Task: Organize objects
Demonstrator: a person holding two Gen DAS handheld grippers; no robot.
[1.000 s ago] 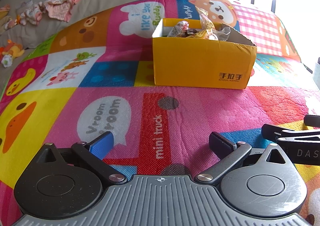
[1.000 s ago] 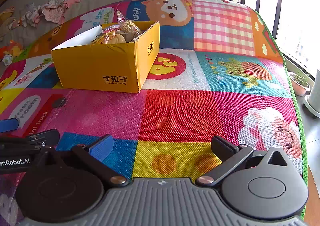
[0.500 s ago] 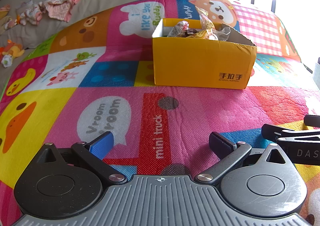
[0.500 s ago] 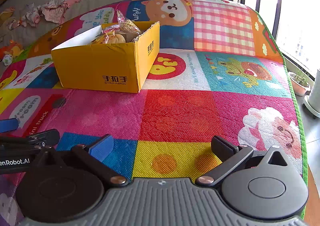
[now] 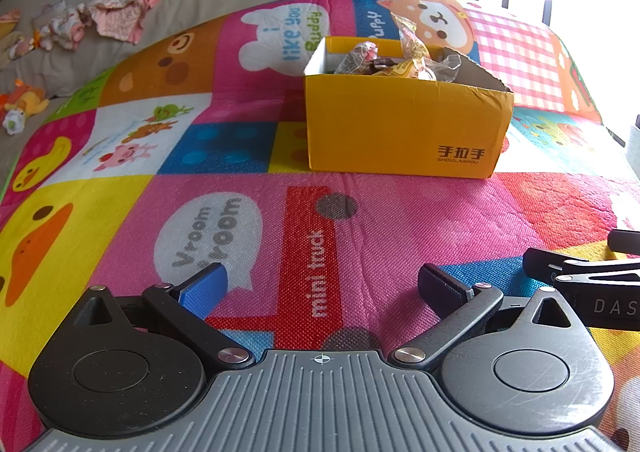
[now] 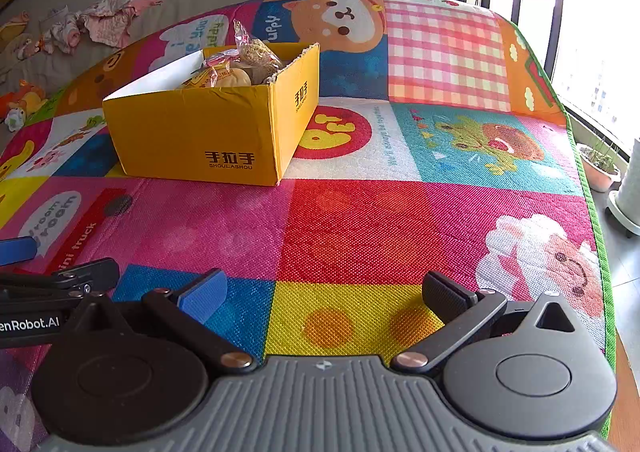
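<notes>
Snack packets (image 5: pixel 394 60) in yellow box (image 5: pixel 404 132), left tongs (image 5: pixel 322 284) and right tongs (image 6: pixel 324 292) spread wide, empty, over play mat (image 6: pixel 360 220)

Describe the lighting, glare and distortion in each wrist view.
Left wrist view: the window at top right is blown out to white, the play mat bows into a dome from fisheye distortion, and the yellow box is sharp. Right wrist view: daylight glares along the right edge, the mat's green border curves strongly, and the box casts only a soft shadow.
</notes>
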